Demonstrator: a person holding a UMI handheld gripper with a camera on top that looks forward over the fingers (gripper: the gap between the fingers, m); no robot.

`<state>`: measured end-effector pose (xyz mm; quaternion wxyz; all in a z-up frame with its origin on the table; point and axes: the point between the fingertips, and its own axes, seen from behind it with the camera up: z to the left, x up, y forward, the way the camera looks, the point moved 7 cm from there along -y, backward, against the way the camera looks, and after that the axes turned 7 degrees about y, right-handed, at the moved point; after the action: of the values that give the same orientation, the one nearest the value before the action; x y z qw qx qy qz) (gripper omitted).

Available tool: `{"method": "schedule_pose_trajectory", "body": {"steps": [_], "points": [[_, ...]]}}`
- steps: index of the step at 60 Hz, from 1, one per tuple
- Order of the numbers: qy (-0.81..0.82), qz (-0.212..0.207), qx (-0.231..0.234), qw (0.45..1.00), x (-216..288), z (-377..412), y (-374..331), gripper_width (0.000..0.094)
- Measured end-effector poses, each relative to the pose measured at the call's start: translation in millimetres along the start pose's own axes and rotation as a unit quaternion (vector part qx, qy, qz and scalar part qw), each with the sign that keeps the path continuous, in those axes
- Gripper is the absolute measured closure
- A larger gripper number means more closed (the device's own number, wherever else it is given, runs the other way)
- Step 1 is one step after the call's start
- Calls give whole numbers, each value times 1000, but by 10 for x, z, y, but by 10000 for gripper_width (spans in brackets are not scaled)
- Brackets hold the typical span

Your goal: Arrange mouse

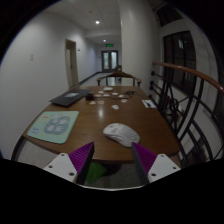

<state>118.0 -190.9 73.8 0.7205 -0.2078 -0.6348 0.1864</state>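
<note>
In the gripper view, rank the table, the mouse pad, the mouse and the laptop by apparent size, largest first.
1. wooden table
2. light green mouse pad
3. white mouse, just ahead of the open gripper
4. dark laptop

The laptop sits farther back, so its last place is unsure; mouse and laptop look nearly alike.

Your brown wooden tabletop (95, 125), a white mouse (122, 133) resting on it just ahead of you, a pale green mat (54, 124) beside it, a dark laptop (69, 98) farther back, small white papers (120, 95) beyond.
</note>
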Motion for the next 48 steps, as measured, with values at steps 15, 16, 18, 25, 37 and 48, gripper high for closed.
{"method": "schedule_pose_trajectory", "body": {"steps": [15, 16, 18, 25, 37, 48], "points": [[17, 32, -26, 999, -45, -457, 702, 191], [14, 24, -23, 999, -5, -462, 720, 189], [13, 25, -22, 999, 16, -481, 755, 188], [11, 22, -30, 999, 177, -607, 1088, 187], [9, 41, -39, 998, 523, -816, 1565, 181], [-18, 75, -23, 997, 627, -934, 1587, 110]]}}
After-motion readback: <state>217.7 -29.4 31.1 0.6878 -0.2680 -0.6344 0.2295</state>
